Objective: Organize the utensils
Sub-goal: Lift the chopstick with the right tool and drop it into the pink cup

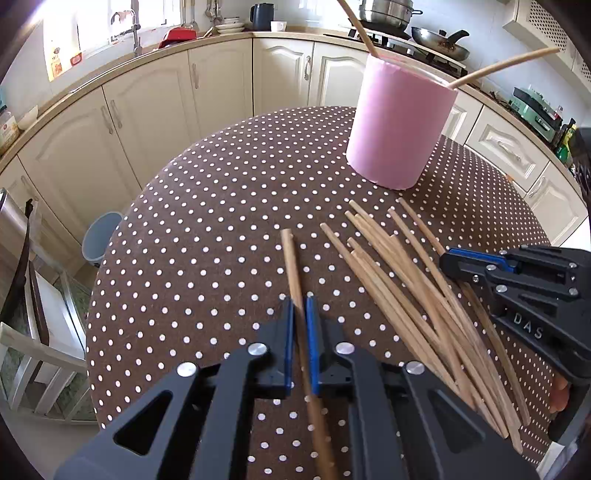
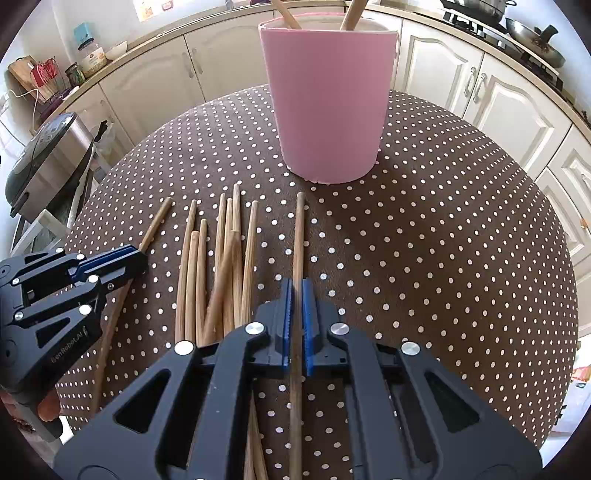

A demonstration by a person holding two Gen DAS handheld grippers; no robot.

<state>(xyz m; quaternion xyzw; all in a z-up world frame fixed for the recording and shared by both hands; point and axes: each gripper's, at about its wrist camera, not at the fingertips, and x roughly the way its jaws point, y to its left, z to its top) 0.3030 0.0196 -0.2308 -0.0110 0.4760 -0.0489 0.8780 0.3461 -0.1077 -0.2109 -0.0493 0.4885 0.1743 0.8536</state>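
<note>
Pretty bright daylight in both views. The window (image 1: 107, 26) at the top left of the left wrist view is totally blown out, pure white glare. Shadows on the bench (image 1: 221, 221) are soft and short. Heavy fisheye warp: the cabinets (image 1: 155, 107) curve hard and the corners go black with a purplish fringe. Focus is sharp mid-frame, softer up close at the bottom.
</note>
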